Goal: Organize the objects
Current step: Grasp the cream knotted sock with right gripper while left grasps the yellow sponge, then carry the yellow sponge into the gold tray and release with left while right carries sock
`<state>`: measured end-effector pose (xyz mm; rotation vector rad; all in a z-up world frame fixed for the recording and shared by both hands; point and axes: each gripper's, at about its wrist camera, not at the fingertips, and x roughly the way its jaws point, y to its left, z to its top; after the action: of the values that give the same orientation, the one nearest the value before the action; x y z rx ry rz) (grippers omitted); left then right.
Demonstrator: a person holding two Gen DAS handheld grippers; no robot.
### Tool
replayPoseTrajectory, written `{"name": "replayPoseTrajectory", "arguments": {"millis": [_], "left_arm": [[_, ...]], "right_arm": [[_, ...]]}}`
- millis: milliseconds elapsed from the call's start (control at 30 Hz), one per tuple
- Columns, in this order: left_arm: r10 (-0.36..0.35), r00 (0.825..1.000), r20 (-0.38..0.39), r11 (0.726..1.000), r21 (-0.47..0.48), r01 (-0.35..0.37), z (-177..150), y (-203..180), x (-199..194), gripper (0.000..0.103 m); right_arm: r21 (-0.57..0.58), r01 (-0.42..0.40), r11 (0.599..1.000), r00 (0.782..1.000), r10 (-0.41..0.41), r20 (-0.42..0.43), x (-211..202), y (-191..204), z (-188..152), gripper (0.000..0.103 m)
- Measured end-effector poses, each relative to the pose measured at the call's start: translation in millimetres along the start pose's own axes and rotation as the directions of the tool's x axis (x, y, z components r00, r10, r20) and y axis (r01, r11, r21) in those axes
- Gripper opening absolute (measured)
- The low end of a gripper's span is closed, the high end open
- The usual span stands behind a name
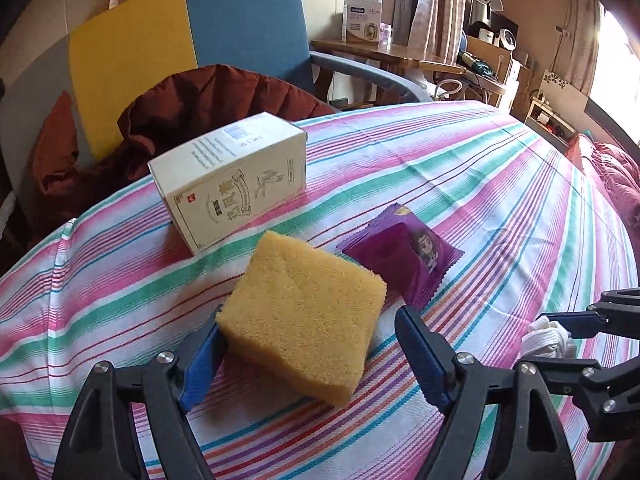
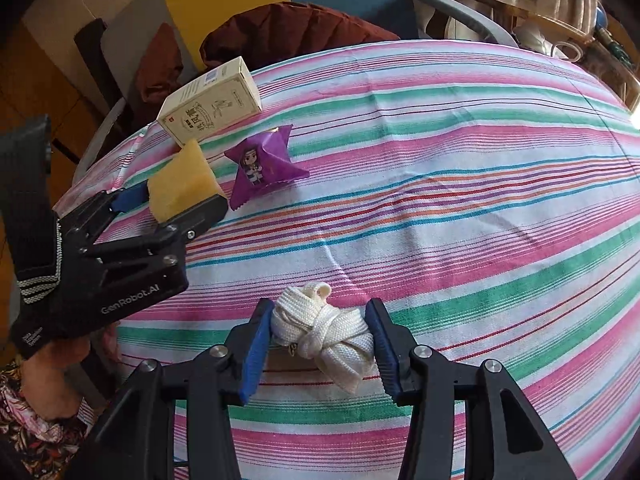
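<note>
A yellow sponge [image 1: 312, 280] lies on the striped tablecloth [image 1: 460, 168] between the jaws of my left gripper [image 1: 310, 312]. Its left pad touches the sponge and its right pad stands clear, so it is open. Beyond the sponge are a cream carton [image 1: 232, 184] lying on its side and a purple snack packet [image 1: 404, 260]. In the right wrist view my right gripper [image 2: 319, 308] is shut on a knotted white strap bundle [image 2: 320, 332] just over the cloth. The left gripper [image 2: 180, 200], sponge [image 2: 180, 176], carton [image 2: 212, 104] and packet [image 2: 260, 164] show at upper left there.
A blue and yellow chair [image 1: 240, 20] with a dark red jacket [image 1: 208, 100] stands behind the table's far edge. A wooden desk [image 1: 360, 48] with a box is farther back. A gloved hand [image 2: 36, 280] holds the left gripper. Striped cloth spreads to the right.
</note>
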<state>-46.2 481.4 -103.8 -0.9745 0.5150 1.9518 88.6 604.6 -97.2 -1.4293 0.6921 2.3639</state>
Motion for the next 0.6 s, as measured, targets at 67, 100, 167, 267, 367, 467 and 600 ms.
{"name": "replayPoseTrajectory", "arguments": {"millis": [67,100,167,267,367,467,600], "left_arm": [[0.006,1.0,0.023,1.0,-0.024,-0.006,-1.9,4.8,-3.5,0.07],[-0.002,1.0,0.031,0.999,-0.039,0.003,-2.8,8.2,-5.2,0.069],[-0.004,0.999,0.04,0.998,-0.066,0.007,-4.8,14.3,-7.7,0.067],[0.018,0.998,0.056,0.996,-0.091,-0.012,-11.0,18.4,-13.9,0.067],[0.028,0.996,0.08,0.995,-0.102,-0.02,-19.6,20.9,-24.4,0.066],[0.043,0.993,0.111,0.994,-0.109,-0.03,-28.9,20.2,-36.9,0.066],[0.044,0.992,0.121,0.992,-0.123,-0.029,-40.9,20.1,-47.8,0.066]], "right_arm": [[0.0,0.0,1.0,1.0,0.0,0.0,1.7,1.5,1.5,0.049],[0.0,0.0,1.0,1.0,0.0,0.001,1.7,1.5,1.5,0.049],[-0.003,0.002,1.0,1.0,-0.002,0.001,1.4,1.1,1.3,0.049],[-0.01,0.007,1.0,1.0,-0.007,0.005,2.5,2.4,1.7,0.049],[-0.021,0.017,1.0,1.0,-0.017,0.008,3.1,4.2,1.6,0.049],[-0.045,0.039,0.998,0.999,-0.038,0.013,2.6,8.4,0.1,0.049],[-0.073,0.065,0.995,0.998,-0.064,0.02,2.6,12.8,-1.2,0.049]]}}
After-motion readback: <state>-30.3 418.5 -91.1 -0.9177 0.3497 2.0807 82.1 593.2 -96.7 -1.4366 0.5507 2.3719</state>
